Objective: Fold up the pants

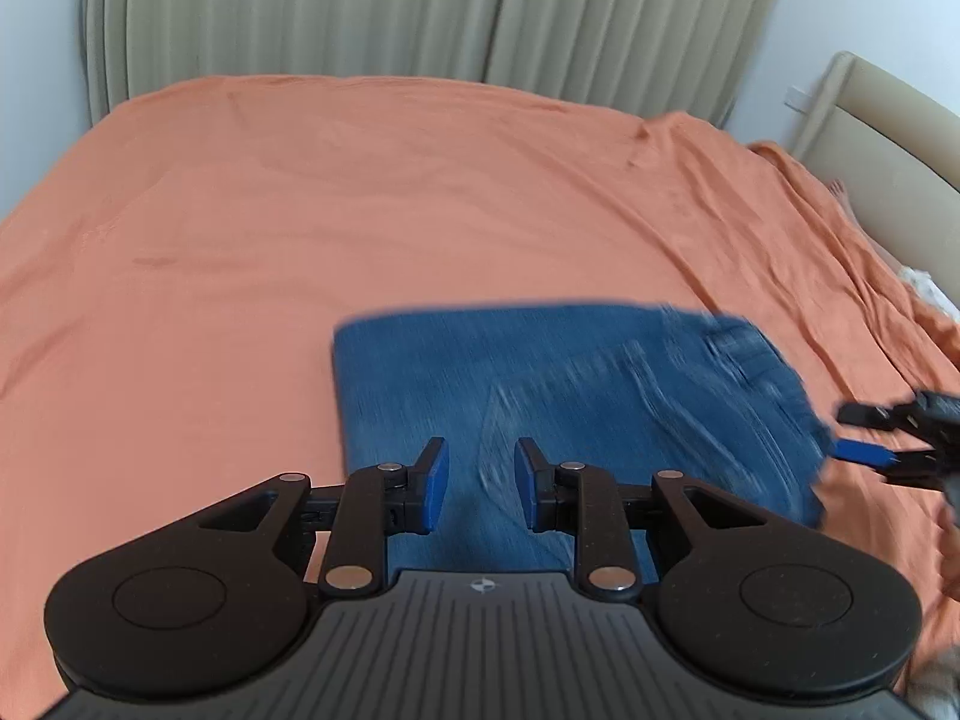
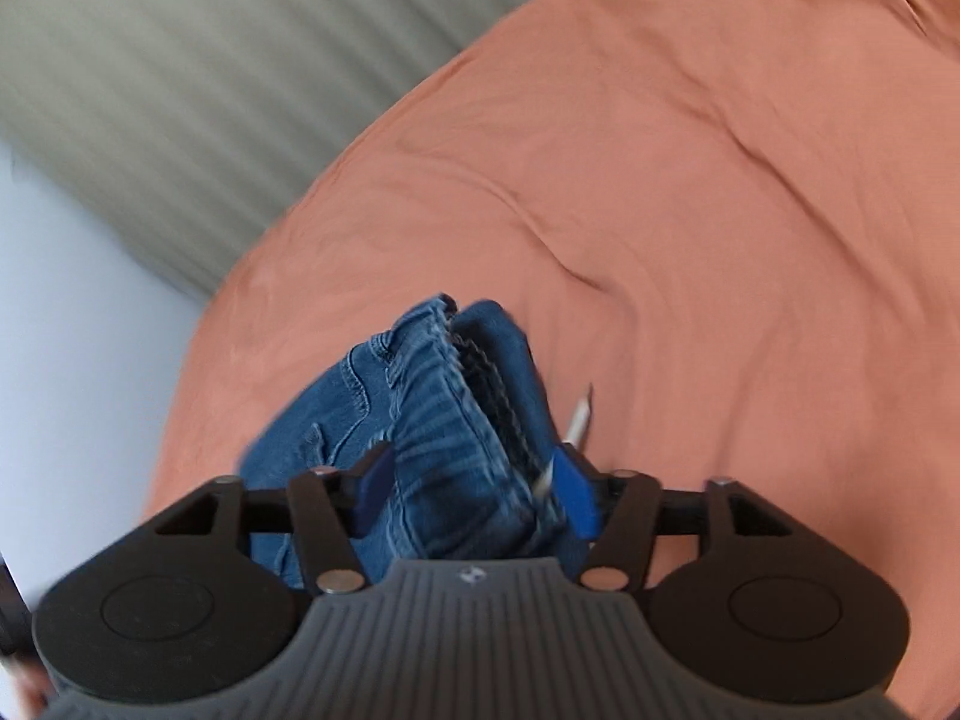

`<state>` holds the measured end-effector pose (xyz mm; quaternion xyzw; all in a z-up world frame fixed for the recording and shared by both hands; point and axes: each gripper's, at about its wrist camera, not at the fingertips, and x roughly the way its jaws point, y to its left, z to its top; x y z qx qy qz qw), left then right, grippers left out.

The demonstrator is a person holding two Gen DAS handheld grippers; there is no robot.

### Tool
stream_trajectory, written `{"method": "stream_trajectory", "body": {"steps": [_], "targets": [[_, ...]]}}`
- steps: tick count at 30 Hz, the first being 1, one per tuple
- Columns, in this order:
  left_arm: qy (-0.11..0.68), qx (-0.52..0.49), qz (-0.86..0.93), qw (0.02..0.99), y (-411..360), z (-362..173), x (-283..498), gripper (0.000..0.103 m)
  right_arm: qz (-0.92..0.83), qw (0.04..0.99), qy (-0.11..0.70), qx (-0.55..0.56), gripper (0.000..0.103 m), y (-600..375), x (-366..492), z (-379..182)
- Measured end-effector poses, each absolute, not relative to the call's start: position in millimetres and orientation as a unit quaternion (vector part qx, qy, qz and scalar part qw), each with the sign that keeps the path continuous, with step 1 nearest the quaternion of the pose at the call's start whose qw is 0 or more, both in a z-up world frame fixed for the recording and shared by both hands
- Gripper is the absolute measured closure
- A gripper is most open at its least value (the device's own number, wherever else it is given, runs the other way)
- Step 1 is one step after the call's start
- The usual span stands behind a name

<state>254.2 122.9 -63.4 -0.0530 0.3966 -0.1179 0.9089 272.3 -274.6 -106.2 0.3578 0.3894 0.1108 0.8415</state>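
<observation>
Blue denim pants (image 1: 570, 396) lie folded in a rectangle on the orange bedsheet (image 1: 360, 210). My left gripper (image 1: 482, 489) is open and empty, just above the near edge of the pants. My right gripper (image 1: 864, 438) shows at the right edge of the pants in the left wrist view. In the right wrist view the right gripper (image 2: 474, 489) has its jaws wide apart around the stacked waistband end of the pants (image 2: 444, 420). The denim fills the gap between the fingers. A white tag (image 2: 581, 417) sticks out by the right finger.
The orange sheet (image 2: 690, 210) covers the whole bed, with wrinkles toward the right. Beige curtains (image 1: 420, 6) hang behind the bed. A beige headboard (image 1: 888, 138) stands at the right. A white wall (image 2: 72, 312) shows left of the bed.
</observation>
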Motion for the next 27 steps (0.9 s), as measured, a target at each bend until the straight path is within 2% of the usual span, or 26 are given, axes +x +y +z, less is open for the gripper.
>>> {"method": "stream_trajectory", "body": {"steps": [3, 5, 6, 7, 10, 12, 13, 17, 25, 27], "targets": [[0.399, -0.045, -0.118, 0.908, 118, -69, 230, 0.073, 0.106, 0.815, 0.391, 0.415, 0.046, -277, 262, -129], [0.401, -0.052, -0.111, 0.908, 115, -75, 215, 0.073, 0.105, 0.812, 0.388, 0.424, 0.050, -274, 257, -141], [0.403, -0.062, -0.109, 0.906, 117, -79, 210, 0.073, 0.104, 0.810, 0.386, 0.429, 0.065, -274, 254, -147], [0.406, -0.071, -0.106, 0.905, 117, -83, 205, 0.073, 0.105, 0.809, 0.383, 0.434, 0.074, -275, 251, -152], [0.420, -0.081, -0.085, 0.900, 120, -96, 194, 0.073, 0.101, 0.802, 0.404, 0.427, 0.088, -278, 253, -160], [0.440, -0.079, -0.069, 0.892, 123, -109, 193, 0.073, 0.099, 0.814, 0.414, 0.395, 0.090, -272, 255, -163], [0.453, -0.070, -0.061, 0.887, 124, -116, 193, 0.068, 0.097, 0.822, 0.416, 0.376, 0.090, -266, 256, -164], [0.476, -0.067, -0.040, 0.876, 133, -131, 198, 0.064, 0.094, 0.847, 0.410, 0.324, 0.089, -253, 253, -160], [0.537, -0.073, -0.028, 0.840, 142, -136, 194, 0.064, 0.101, 0.852, 0.401, 0.321, 0.090, -255, 254, -166], [0.546, -0.061, -0.019, 0.835, 140, -136, 188, 0.068, 0.103, 0.858, 0.397, 0.309, 0.090, -255, 251, -165]]}}
